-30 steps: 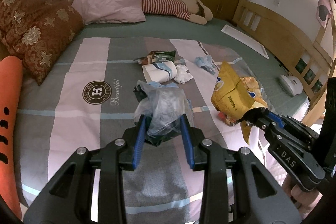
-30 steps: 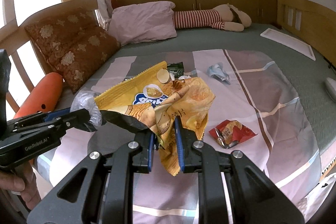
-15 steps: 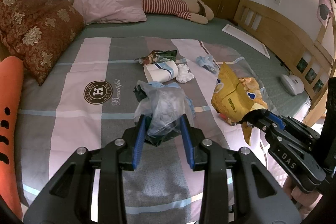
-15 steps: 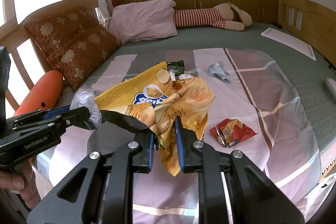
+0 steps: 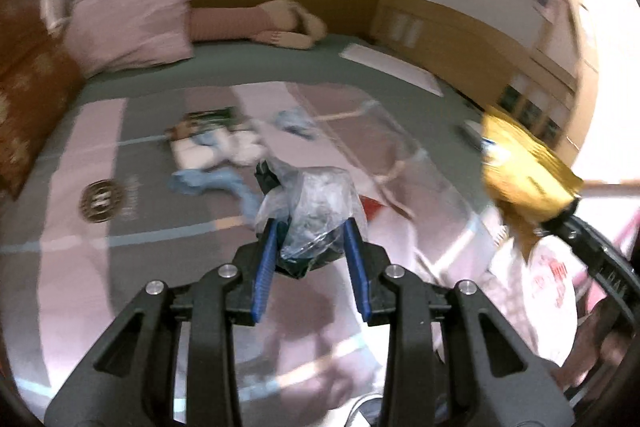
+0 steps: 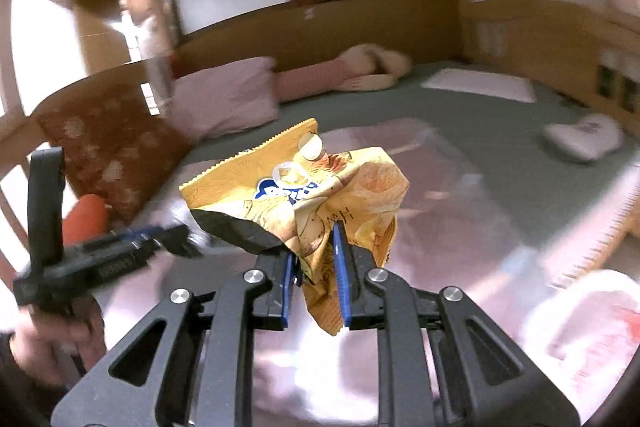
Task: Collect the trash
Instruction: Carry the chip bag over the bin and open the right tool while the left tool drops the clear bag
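Left tongs point(image 5: 310, 245) on crinkled clear plastic bag point(image 5: 316, 207)

pillow point(image 5: 128, 27) behind wrappers point(image 5: 208, 143) on bed point(image 5: 100, 155) | chip bag point(image 6: 304, 187) in right claw point(image 6: 314, 259), right of left claw point(image 5: 310, 251)

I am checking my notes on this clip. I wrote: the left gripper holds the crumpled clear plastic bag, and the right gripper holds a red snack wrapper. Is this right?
Not quite. The right gripper holds a yellow chip bag, not a red wrapper; the right wrist view shows its jaws closed on it. The rest stands: the left gripper holds the crumpled clear plastic bag.
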Available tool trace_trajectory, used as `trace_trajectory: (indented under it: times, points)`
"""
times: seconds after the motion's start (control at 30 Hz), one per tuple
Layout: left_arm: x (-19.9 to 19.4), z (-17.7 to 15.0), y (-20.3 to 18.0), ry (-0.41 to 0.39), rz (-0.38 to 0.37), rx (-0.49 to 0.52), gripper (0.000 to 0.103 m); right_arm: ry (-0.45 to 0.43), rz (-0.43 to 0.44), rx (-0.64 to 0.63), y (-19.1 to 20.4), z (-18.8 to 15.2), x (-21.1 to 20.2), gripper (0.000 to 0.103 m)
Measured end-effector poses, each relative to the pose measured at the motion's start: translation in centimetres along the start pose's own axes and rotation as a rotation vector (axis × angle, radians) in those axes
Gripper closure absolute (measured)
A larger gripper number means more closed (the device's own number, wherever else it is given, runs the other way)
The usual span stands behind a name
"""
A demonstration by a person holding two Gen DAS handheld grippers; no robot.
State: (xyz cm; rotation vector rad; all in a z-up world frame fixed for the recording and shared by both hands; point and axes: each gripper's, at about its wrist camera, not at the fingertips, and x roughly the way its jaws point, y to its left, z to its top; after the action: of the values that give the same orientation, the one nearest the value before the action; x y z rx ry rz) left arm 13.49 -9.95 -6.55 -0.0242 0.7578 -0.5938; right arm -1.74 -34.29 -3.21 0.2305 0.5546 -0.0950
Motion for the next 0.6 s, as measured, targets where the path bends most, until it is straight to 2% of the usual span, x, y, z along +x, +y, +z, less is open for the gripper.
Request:
trace_trajectory:
  times: [0.13, 0.2, 0.27, 0.3, 0.33, 0.4, 0.47, 0.53, 0.57, 0.6]
  points:
    - [0.6, -0.8, -4.3, 0.021, -0.084, 0.107, 0.069, 0.047, -0.166, 0.075, -7.0, -2.7, -4.2, 0.084]
    - [0.7, -1.0, -7.1, 0.032, -0.163, 0.14, 0.069, 0.084, -0.235, 0.136, -10.9, -4.7, -5.9, 0.082]
    - [0.7, -1.4, -10.2, 0.053, -0.243, 0.162, 0.069, 0.133, -0.284, 0.195, -14.2, -7.0, -6.7, 0.066]
    - [0.9, -1.6, -12.0, 0.066, -0.27, 0.185, 0.069, 0.179, -0.293, 0.23, -15.8, -8.0, -6.8, 0.045]
    - [1.1, -2.2, -14.7, 0.088, -0.31, 0.233, 0.069, 0.199, -0.3, 0.255, -16.7, -8.5, -6.9, 0.033]
    - [1.5, -3.1, -18.6, 0.117, -0.353, 0.292, 0.069, 0.154, -0.331, 0.331, -18.8, -8.9, -8.9, 0.033]
    - [2.0, -4.3, -23.1, 0.161, -0.412, 0.333, 0.069, 0.031, -0.361, 0.404, -20.6, -8.1, -12.2, 0.028]
    - [2.9, -5.3, -26.9, 0.209, -0.461, 0.359, 0.069, -0.081, -0.395, 0.459, -21.6, -7.2, -14.9, 0.019]
    - [3.5, -5.8, -28.7, 0.232, -0.474, 0.376, 0.066, -0.138, -0.398, 0.487, -22.4, -6.5, -16.2, 0.018]
    - [4.1, -6.3, -30.3, 0.255, -0.48, 0.389, 0.048, -0.165, -0.393, 0.497, -22.8, -6.1, -17.0, 0.017]
